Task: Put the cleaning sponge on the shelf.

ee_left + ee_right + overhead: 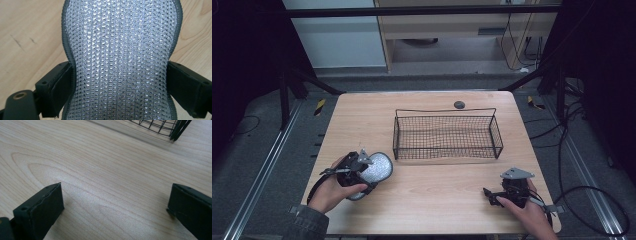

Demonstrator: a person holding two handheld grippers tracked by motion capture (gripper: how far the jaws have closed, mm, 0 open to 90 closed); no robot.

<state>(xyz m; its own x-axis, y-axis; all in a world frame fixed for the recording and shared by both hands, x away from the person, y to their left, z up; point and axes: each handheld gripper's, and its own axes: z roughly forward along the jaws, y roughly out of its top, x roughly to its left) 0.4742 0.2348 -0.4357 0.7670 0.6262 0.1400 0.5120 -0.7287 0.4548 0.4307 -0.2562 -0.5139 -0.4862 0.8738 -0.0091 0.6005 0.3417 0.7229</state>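
Observation:
A silver, sparkly oval pad [379, 166] with a grey sewn edge is lifted a little off the wooden table [437, 190] at the front left. My left gripper [368, 172] is shut on it. In the left gripper view the pad [120, 37] bulges out past the two black pads [62, 82] that pinch its narrowed waist, with my left gripper [120, 75] around it. My right gripper [490, 192] rests at the front right, pointing left. In the right gripper view my right gripper [115, 202] stands open over bare wood.
A black wire basket [445, 111] sits at the middle of the table with nothing in it; its corner [160, 125] shows in the right gripper view. A small dark round disc [459, 104] lies behind it near the far edge. Cables trail on the floor at the right.

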